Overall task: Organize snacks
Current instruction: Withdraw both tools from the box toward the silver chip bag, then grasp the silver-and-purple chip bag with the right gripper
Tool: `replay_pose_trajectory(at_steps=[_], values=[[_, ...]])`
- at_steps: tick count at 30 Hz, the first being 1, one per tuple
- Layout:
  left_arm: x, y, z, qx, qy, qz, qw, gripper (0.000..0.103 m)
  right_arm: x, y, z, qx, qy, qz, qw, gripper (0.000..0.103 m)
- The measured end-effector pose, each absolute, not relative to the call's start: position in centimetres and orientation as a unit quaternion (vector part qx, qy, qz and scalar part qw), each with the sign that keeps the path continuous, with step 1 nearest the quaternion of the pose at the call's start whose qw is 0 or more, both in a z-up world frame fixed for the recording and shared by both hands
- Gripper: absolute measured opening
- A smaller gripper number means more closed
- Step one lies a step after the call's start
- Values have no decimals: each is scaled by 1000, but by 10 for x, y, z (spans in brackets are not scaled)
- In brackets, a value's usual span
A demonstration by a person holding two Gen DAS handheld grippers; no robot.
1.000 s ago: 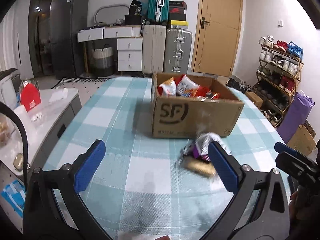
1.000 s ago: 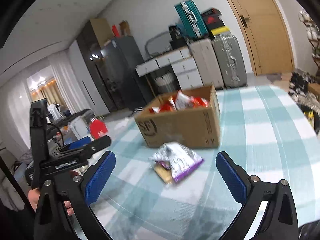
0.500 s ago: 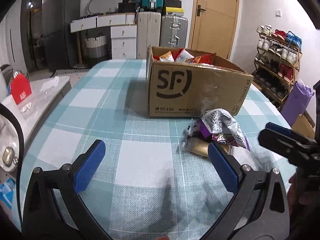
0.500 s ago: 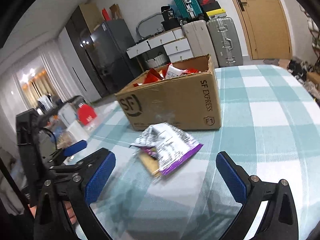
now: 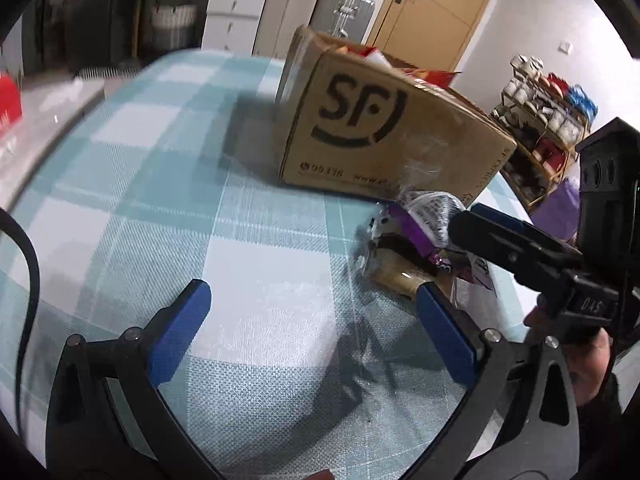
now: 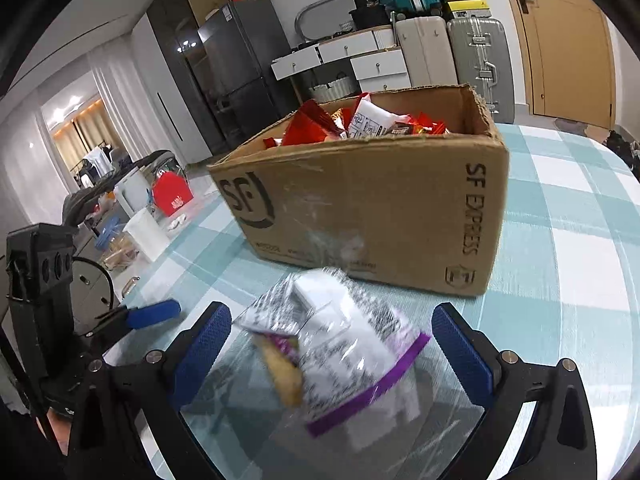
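A purple and silver snack bag (image 6: 340, 344) lies on the checked tablecloth in front of a brown SF cardboard box (image 6: 372, 208) that holds several red and white snack packs (image 6: 360, 120). My right gripper (image 6: 332, 344) is open, its blue pads on either side of the bag, low over it. My left gripper (image 5: 308, 320) is open and empty over bare cloth. The bag (image 5: 424, 224) lies beyond its right pad, and the box (image 5: 384, 136) stands behind. The right gripper's finger (image 5: 512, 240) reaches over the bag.
The teal and white checked table (image 5: 160, 160) curves away at left. A side counter with a red bag (image 6: 172, 196) and white containers stands left of the table. Suitcases (image 6: 476, 56), drawers and a door are behind. A shoe rack (image 5: 552, 120) stands at right.
Both grippers have moved forward and down toward the snack bag. The right gripper now straddles the bag; it was well short of it before. Both stay open.
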State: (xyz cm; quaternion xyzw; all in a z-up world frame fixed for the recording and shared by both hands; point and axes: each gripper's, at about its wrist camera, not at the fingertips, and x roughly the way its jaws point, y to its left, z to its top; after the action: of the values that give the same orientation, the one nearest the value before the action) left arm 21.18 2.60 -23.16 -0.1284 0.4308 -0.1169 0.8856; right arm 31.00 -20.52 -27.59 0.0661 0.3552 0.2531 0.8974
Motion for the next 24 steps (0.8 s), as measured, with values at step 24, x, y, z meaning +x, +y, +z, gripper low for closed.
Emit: replay_pose_trajectory(at_steps=[24], values=[[216, 31, -234, -152, 420, -127, 886, 102, 327, -190, -286, 38, 379, 281, 881, 72]])
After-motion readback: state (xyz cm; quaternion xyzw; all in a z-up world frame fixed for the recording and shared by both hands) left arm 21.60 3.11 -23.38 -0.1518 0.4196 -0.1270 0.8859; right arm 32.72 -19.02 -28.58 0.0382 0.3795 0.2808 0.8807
